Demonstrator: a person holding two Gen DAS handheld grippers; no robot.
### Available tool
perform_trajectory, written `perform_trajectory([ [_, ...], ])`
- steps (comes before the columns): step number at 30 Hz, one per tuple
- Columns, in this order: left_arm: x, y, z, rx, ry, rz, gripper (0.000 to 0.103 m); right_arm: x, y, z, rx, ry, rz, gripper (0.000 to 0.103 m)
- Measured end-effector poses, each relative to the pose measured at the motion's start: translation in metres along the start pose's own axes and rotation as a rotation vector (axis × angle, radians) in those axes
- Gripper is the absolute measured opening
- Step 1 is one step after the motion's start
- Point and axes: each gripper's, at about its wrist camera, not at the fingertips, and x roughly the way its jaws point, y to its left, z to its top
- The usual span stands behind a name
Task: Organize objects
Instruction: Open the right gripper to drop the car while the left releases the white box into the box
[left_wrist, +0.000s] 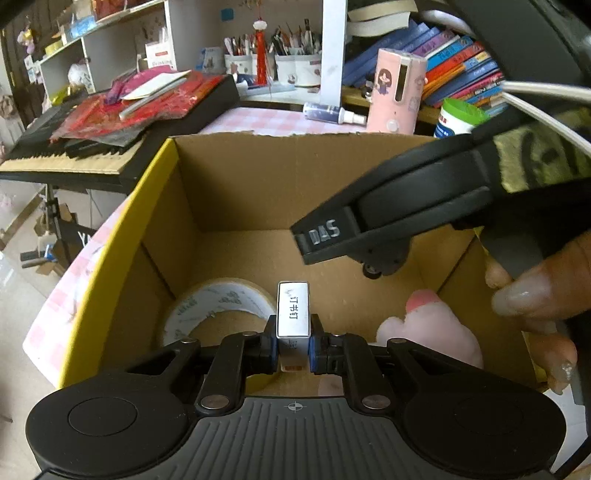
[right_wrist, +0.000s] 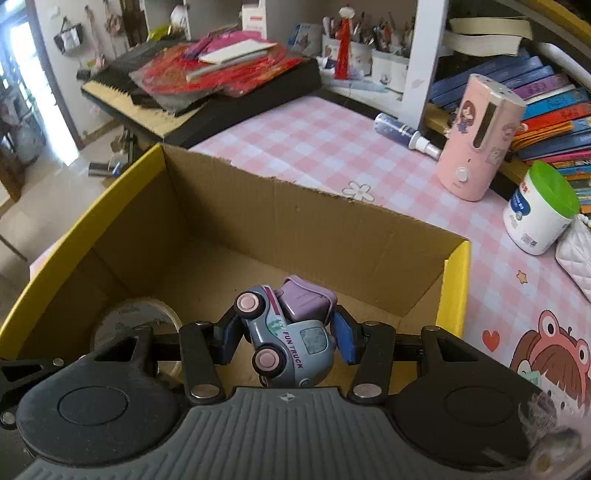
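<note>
Left claw was nearly closed, clamping a small white staple box at bottom centre, over the cardboard box. Right claw was about half open, pads gripping a toy truck tilted nose-down, lower centre. Tape roll and pink plush lay on the box floor, lower left and lower right.

Soft daylight glares from the doorway at left; fisheye edges bend, near corners blur.
</note>
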Motion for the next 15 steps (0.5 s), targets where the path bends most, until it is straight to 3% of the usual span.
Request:
perform_trajectory([
  [13,-0.003,-0.005,0.000,0.014,-0.012,0.006,0.018,0.015,0.001,-0.005,0.010,0.070,0.019,0.049],
  [15,-0.006,-0.004,-0.001,0.019,-0.023,0.017,0.022,0.015,0.002,-0.005,0.010,0.072,0.016,0.049],
])
